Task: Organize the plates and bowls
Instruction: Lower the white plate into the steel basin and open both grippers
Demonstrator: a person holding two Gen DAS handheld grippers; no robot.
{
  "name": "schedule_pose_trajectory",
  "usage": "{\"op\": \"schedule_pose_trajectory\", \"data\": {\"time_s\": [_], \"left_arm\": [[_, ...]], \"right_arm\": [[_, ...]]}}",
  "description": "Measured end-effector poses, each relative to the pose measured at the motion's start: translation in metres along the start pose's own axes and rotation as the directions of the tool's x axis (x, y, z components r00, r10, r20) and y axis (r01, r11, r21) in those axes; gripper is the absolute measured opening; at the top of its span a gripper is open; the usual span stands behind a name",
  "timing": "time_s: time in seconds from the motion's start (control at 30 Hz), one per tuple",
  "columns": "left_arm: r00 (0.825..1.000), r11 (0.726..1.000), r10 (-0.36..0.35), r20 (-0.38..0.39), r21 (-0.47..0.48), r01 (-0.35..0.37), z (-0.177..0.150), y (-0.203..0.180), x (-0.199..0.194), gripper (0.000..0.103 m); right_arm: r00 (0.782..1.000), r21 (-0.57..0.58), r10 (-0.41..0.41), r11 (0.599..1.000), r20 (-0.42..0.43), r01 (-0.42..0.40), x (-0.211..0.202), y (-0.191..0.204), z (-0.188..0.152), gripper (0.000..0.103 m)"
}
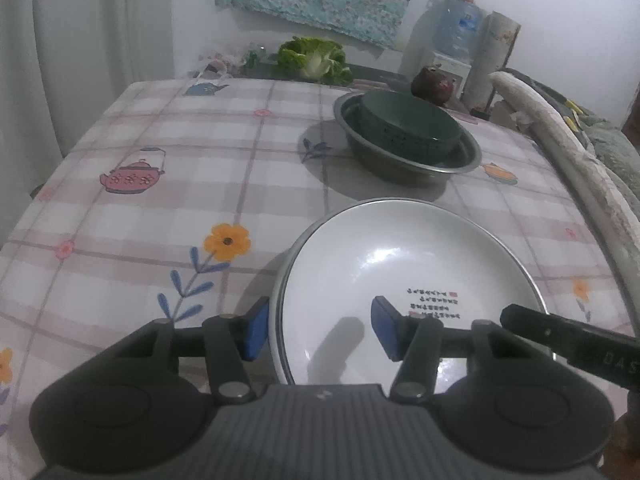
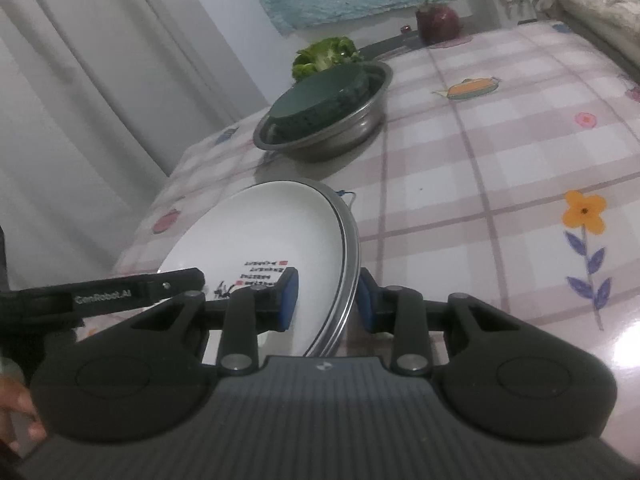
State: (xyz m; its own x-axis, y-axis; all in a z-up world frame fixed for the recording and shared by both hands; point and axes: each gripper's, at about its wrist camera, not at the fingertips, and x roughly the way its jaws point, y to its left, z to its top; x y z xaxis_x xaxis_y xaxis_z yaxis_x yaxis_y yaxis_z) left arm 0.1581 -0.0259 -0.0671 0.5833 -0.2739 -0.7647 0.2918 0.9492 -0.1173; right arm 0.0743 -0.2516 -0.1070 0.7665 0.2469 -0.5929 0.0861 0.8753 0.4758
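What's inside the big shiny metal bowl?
Inside the shiny metal bowl sits a dark green round bowl, turned upside down, so you see its flat bottom. Anything hiding underneath the green one is covered, so that can't be seen.

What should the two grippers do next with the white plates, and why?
Probably close the left gripper on the rim. Its pads straddle the white plates' near edge with gaps showing, while the right gripper already brackets the opposite rim closely. Then both could carry the stack toward the metal bowl.
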Motion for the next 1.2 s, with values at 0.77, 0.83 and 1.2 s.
{"op": "schedule_pose_trajectory", "data": {"time_s": [0.77,0.83,1.2], "left_arm": [[0.997,0.994,-0.073,0.003,0.081,0.072,-0.013,-0.045,-0.014,0.066],[0.997,0.995,-0.072,0.009,0.074,0.071,-0.013,-0.043,-0.020,0.068],[0.998,0.999,-0.034,0.062,0.042,0.031,-0.012,-0.038,-0.061,0.076]], "right_arm": [[0.987,0.022,-0.146,0.989,0.066,0.145,-0.059,-0.030,-0.005,0.087],[0.985,0.007,-0.155,0.988,0.081,0.155,-0.066,-0.028,-0.004,0.094],[0.931,-0.192,-0.327,0.915,0.163,0.355,-0.103,0.005,-0.001,0.102]]}}
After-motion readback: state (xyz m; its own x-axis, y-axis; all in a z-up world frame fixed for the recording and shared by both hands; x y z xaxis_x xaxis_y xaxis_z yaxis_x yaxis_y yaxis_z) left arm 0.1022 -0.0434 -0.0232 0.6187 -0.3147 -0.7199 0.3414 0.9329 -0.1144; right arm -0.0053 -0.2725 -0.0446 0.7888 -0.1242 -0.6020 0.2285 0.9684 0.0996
